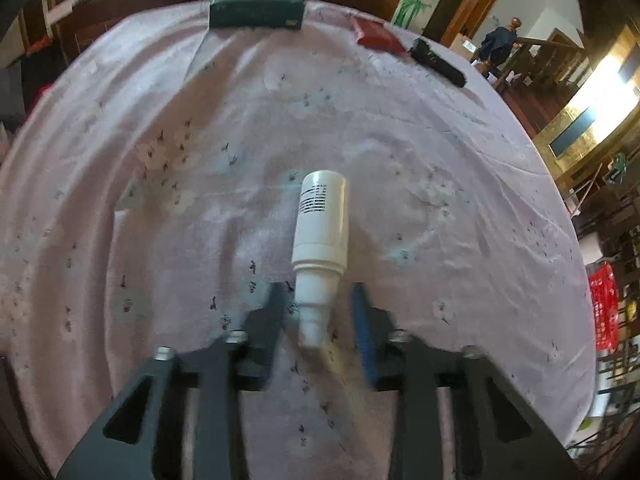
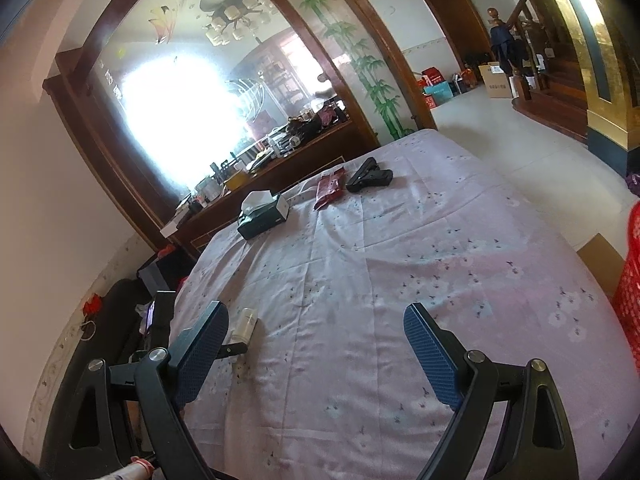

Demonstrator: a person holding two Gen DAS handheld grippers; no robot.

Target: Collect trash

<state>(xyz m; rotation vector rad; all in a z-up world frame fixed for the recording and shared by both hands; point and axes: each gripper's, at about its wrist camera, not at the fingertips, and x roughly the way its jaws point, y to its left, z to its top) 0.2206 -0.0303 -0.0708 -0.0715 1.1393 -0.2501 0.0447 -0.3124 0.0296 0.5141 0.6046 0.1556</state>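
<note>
A white plastic bottle (image 1: 322, 224) lies on the pink flowered tablecloth (image 1: 160, 200), its narrow neck pointing toward me. My left gripper (image 1: 320, 300) is open, with its fingertips on either side of the bottle's neck, not clamped on it. The bottle also shows in the right wrist view (image 2: 245, 326), near the table's left edge. My right gripper (image 2: 316, 316) is wide open and empty above the cloth. A red wrapper (image 1: 376, 36) (image 2: 329, 188) lies at the far side of the table.
A dark green tissue box (image 1: 256, 10) (image 2: 262, 216) and a black object (image 1: 438, 62) (image 2: 370, 176) lie at the far end. A wooden sideboard with a large mirror (image 2: 224, 112) stands behind. A red basket (image 2: 630, 288) is off the table's right edge.
</note>
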